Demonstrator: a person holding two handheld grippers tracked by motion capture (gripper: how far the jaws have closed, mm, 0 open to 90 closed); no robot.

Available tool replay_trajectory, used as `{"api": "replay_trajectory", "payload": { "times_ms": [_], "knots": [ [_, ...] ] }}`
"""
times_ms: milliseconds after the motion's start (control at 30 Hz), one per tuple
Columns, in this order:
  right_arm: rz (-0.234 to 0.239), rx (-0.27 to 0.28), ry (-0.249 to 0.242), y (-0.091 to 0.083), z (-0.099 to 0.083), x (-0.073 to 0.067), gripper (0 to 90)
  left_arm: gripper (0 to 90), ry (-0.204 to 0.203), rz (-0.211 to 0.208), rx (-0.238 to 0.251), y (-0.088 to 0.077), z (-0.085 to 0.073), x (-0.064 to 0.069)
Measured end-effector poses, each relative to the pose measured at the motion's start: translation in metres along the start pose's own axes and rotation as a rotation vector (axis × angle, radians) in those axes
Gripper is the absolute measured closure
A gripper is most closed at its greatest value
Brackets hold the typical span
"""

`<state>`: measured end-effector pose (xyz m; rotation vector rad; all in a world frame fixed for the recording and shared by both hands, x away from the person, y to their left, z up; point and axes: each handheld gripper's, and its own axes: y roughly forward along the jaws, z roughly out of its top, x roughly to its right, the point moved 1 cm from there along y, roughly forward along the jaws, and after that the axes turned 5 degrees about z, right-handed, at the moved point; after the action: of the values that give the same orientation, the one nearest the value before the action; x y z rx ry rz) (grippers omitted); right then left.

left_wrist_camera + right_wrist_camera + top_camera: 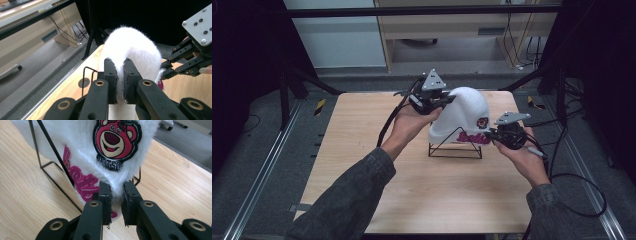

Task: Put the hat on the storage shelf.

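I have both grippers clamped on the fluffy white hat (464, 112), left gripper (438, 102) at its far-left edge, right gripper (493, 135) at its near-right hem. It sits draped over the black wire stand (455, 150); seating it fully seems to remain.

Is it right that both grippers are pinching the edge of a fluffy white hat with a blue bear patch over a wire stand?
Not quite: the bear patch is pink-red, not blue, as the right gripper view shows. The rest holds: the left gripper and right gripper both pinch the edge of the fluffy white hat over the wire stand.
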<state>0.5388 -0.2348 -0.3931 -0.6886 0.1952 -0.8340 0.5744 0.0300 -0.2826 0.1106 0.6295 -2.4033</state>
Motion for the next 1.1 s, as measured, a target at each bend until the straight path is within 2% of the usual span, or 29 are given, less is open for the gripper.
{"api": "replay_trajectory", "payload": {
  "times_ms": [233,667,1100],
  "knots": [
    [-0.004,-0.003,0.01,0.001,-0.006,-0.001,79.2,83.7,0.007,0.003,0.001,0.003,-0.005,0.004],
    [-0.003,-0.048,0.022,0.011,-0.018,-0.001,78.3,83.7,-0.028,-0.021,-0.02,0.014,-0.024,0.004],
    [0.014,-0.095,0.025,0.03,-0.026,-0.005,77.3,83.5,-0.038,-0.035,-0.056,0.019,-0.044,0.003]
  ]
}}
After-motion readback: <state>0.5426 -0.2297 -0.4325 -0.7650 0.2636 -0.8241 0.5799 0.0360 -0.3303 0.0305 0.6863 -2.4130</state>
